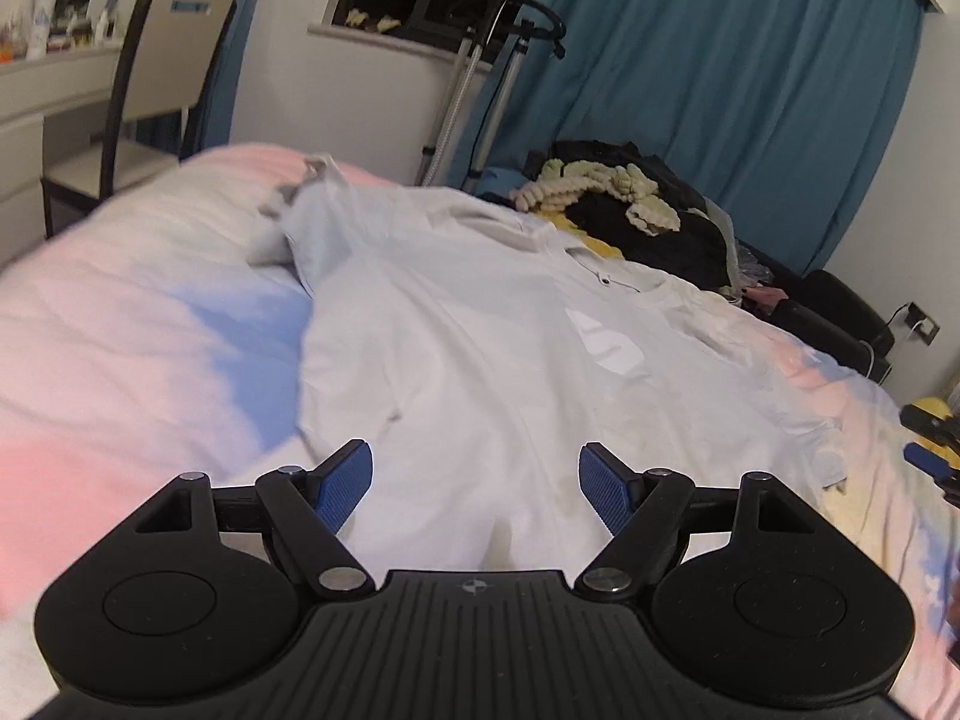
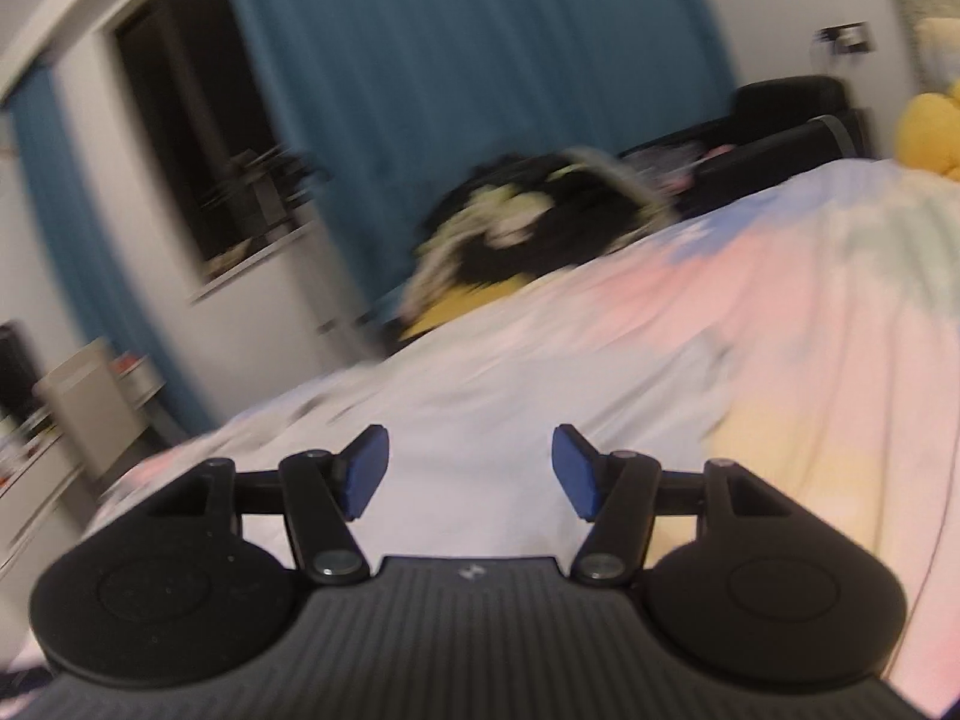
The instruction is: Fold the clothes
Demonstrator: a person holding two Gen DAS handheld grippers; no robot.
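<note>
Both hand-held grippers hang over the bed with nothing in them: the left gripper [image 1: 475, 489] has its blue-padded jaws spread wide and empty above the near hem of the garment, and the right gripper [image 2: 471, 474] likewise stands released, its jaws apart with only cloth far beneath them. Just beyond the left jaws lies the pale, almost white long-sleeved shirt [image 1: 480, 324], spread lengthwise on the pink, blue and yellow pastel bedspread [image 1: 132, 324]. Its body looks fairly flat, neckline toward the far end. One sleeve [image 1: 312, 204] is bunched on the far left side, and the right edge is rumpled near the bed's side. The right wrist view is blurred, so little more can be read there than the shirt's pale cloth [image 2: 480, 396] on the bedspread. Farther off, a dark heap of unfolded clothes [image 1: 648, 210] with a cream knitted piece sits at the bed's far corner, before teal curtains [image 1: 720, 60].

Judging from this, folding has barely begun: the shirt is laid out but shows no clear fold, and the heap waits.
</note>
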